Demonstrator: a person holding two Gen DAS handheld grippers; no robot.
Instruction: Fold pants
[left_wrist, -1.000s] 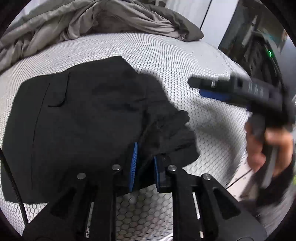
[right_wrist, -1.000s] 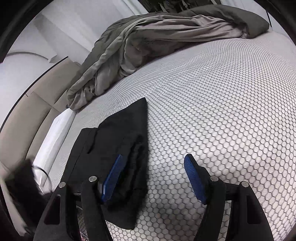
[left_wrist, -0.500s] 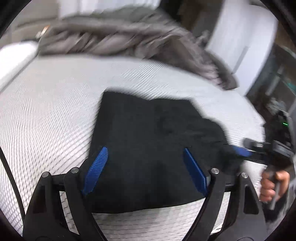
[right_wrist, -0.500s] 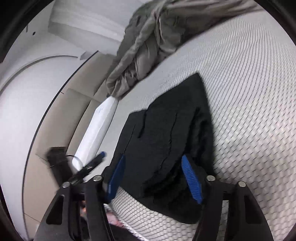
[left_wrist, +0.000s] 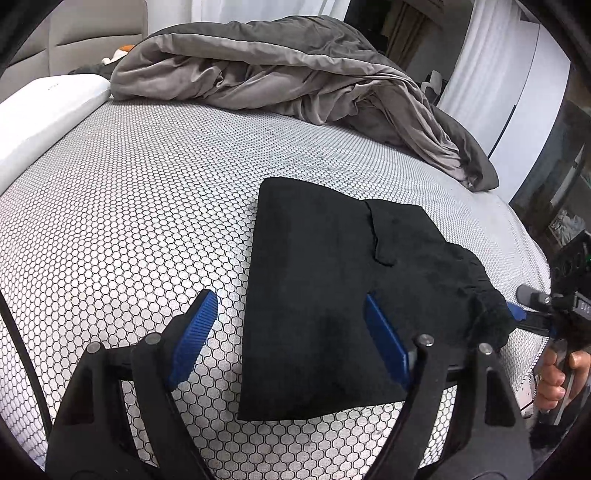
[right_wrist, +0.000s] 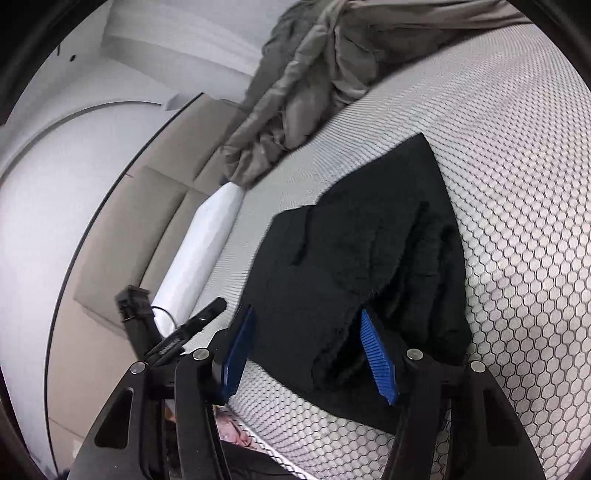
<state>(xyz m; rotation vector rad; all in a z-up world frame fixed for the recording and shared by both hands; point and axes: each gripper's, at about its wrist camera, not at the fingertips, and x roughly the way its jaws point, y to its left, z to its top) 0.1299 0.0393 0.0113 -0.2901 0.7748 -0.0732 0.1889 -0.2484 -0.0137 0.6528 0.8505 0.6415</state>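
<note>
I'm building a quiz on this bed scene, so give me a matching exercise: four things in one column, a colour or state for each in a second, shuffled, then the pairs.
Things:
1. pants
2. duvet
3. left gripper
4. mattress

Descriptions:
A. grey, bunched up at the far side
B. open, blue pads wide apart
C. black, folded flat
D. white, with a honeycomb pattern

Pairs: 1-C, 2-A, 3-B, 4-D
</note>
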